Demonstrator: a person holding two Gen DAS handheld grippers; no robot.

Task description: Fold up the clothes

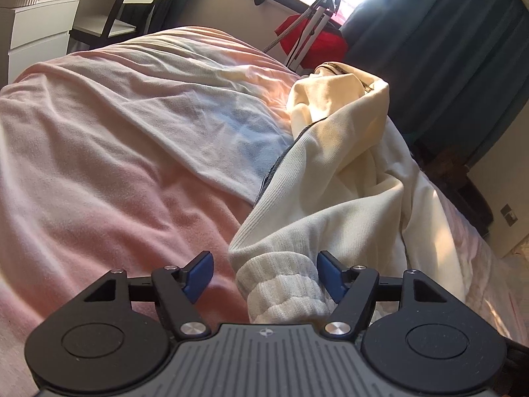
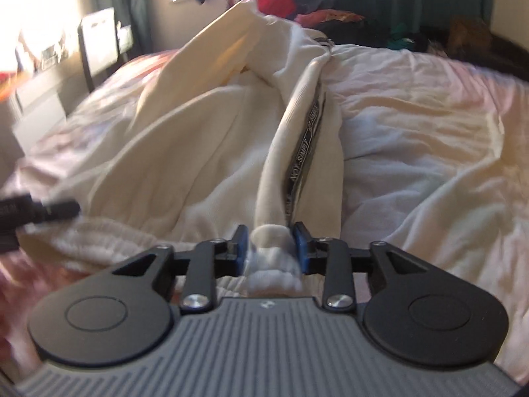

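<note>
A cream zip-up sweatshirt (image 1: 347,172) lies bunched on a pink blanket (image 1: 115,152) on a bed. In the left wrist view my left gripper (image 1: 264,271) is open, and the sweatshirt's ribbed hem (image 1: 284,291) lies between its blue pads, against the right one. In the right wrist view my right gripper (image 2: 271,244) is shut on the ribbed hem (image 2: 272,254) beside the dark zipper tape (image 2: 304,155). The sweatshirt (image 2: 185,139) stretches away toward its hood. The left gripper's black tip (image 2: 43,213) shows at the left edge, over the hem.
A white dresser (image 1: 36,33) and a dark chair (image 1: 122,10) stand past the bed's far left. A red bag (image 1: 314,39), a white stand and dark curtains (image 1: 446,49) are by the window. Piled clothes (image 2: 380,33) lie beyond the bed. The bed edge drops off at right (image 1: 489,264).
</note>
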